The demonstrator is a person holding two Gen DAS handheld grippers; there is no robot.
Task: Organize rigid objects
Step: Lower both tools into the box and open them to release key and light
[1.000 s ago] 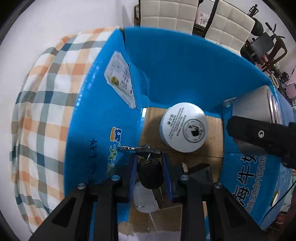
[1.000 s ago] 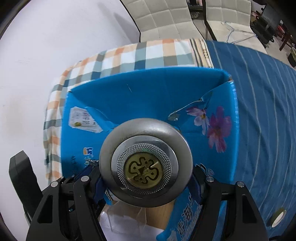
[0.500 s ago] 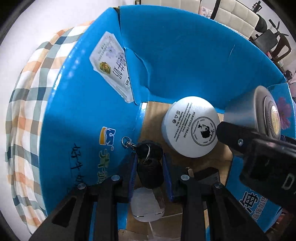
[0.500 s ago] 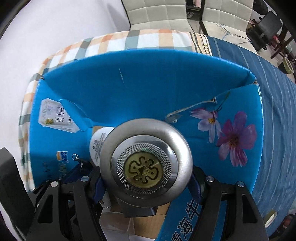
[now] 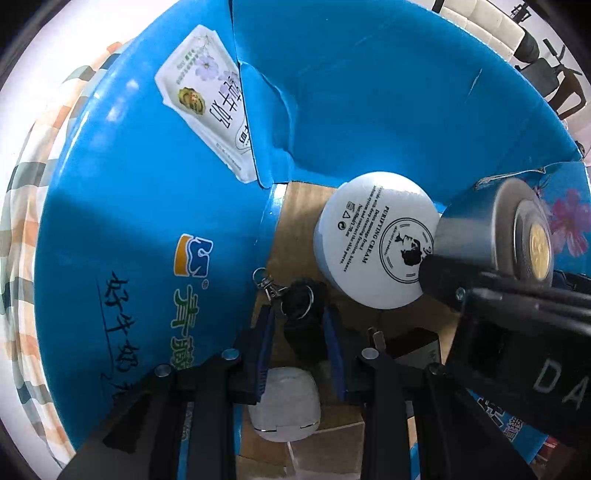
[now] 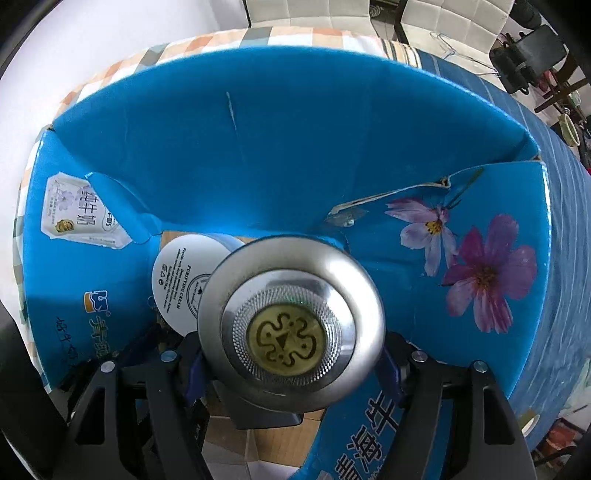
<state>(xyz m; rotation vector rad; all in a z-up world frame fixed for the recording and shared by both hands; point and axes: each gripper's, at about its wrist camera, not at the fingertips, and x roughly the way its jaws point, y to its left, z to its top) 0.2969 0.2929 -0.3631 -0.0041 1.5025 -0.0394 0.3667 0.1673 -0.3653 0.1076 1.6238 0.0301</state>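
Observation:
My left gripper (image 5: pixel 299 328) is shut on a black key fob (image 5: pixel 304 332) with a metal ring and clip, inside the blue cardboard box (image 5: pixel 369 110). A white cream jar (image 5: pixel 376 243) lies on the box floor just ahead, and a small white case (image 5: pixel 284 402) lies under the fob. My right gripper (image 6: pixel 291 365) is shut on a round silver tin (image 6: pixel 291 325) with a gold emblem lid, held over the box's right side, next to the cream jar (image 6: pixel 181 280). The same tin (image 5: pixel 495 236) and the right gripper show at the right of the left wrist view.
The box's flaps (image 6: pixel 461 258) stand up around the opening, one with purple flowers. The box rests on a checked cloth (image 5: pixel 26 221) beside a blue striped cloth (image 6: pixel 569 221). White chairs (image 6: pixel 332 14) stand behind.
Both grippers have sunk deeper into the box with their loads. The tin has come close to the cream jar, and the box walls fill more of each view.

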